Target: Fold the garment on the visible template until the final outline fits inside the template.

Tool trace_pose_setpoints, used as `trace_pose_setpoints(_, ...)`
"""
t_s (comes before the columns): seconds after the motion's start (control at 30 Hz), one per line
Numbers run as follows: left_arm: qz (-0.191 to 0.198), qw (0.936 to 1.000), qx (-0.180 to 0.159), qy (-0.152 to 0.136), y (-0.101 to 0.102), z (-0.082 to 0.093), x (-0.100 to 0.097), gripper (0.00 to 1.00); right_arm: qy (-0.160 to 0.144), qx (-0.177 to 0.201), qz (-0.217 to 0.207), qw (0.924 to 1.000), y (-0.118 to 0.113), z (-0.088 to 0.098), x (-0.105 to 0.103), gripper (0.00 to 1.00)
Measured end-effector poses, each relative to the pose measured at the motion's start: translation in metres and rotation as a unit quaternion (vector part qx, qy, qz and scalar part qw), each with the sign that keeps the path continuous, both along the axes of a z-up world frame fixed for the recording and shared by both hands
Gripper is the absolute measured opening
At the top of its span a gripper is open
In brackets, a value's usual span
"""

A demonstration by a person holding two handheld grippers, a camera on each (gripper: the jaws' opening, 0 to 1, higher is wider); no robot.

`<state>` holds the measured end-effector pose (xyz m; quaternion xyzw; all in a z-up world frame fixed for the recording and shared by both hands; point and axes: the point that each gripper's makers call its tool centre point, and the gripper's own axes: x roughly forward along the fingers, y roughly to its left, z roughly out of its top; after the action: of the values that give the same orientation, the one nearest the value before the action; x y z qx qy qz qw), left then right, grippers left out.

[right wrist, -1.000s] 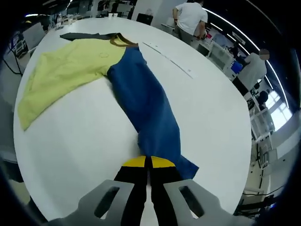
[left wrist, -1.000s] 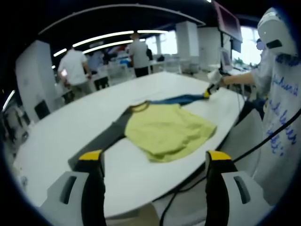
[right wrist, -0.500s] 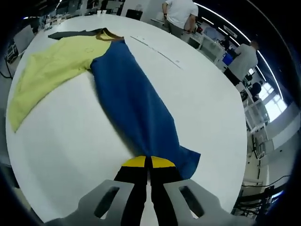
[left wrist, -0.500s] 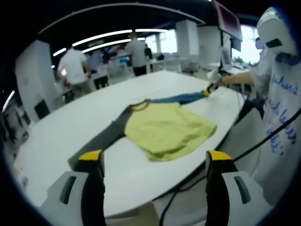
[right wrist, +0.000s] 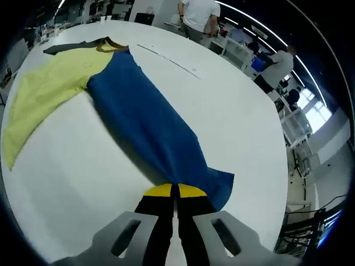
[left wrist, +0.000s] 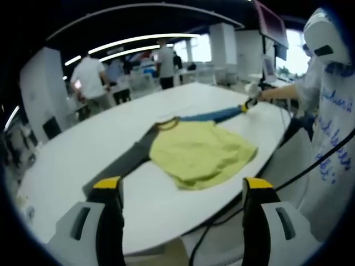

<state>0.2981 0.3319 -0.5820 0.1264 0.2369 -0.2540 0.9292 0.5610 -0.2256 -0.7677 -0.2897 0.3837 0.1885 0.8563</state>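
The white table (left wrist: pixel 66 160) is wide and rounded. In the left gripper view its near edge curves just beyond the left hand-held gripper (left wrist: pixel 182 185), whose yellow-tipped jaws stand spread wide and hold nothing. Bare table top stretches to the left of the garment (left wrist: pixel 194 152) and far behind it. On the right the table's edge drops away near the person (left wrist: pixel 333 122) in white who stands there, with a dark cable (left wrist: pixel 310 166) hanging beside them.

In the right gripper view bare table surface lies on both sides of the blue sleeve (right wrist: pixel 155 127), and more on the right side, out to the curved far edge.

The garment lies flat on the table: a yellow-green body, a brown-trimmed neck, a grey sleeve (left wrist: pixel 119 166) stretched toward the near left, and the blue sleeve drawn out straight toward the right. The right hand-held gripper (right wrist: pixel 176 191) has its jaws pressed together on the cuff end of that blue sleeve, at the near part of the table.

Other people (left wrist: pixel 89 77) stand at far desks.
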Motion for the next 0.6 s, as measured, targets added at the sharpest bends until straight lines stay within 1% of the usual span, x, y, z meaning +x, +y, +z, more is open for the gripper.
trace_pose_setpoints(0.1,0.000,1.0000,0.001,0.002,0.001,0.000,-0.001,0.84,0.005,0.010,-0.012,0.9999,-0.002,-0.003,0.003,0.02)
trace_pose_setpoints(0.3,-0.001,1.0000,0.001,0.005,0.001,-0.001,-0.002,0.84,0.015,0.013,-0.012,0.9997,0.002,-0.006,-0.006,0.02)
trace_pose_setpoints(0.4,-0.001,1.0000,0.002,0.005,0.001,-0.001,-0.002,0.84,0.018,0.021,-0.018,0.9995,0.001,-0.008,-0.006,0.02)
trace_pose_setpoints(0.6,-0.003,1.0000,0.003,0.005,0.001,0.000,-0.001,0.84,0.014,0.033,-0.025,0.9991,0.002,-0.006,-0.008,0.02)
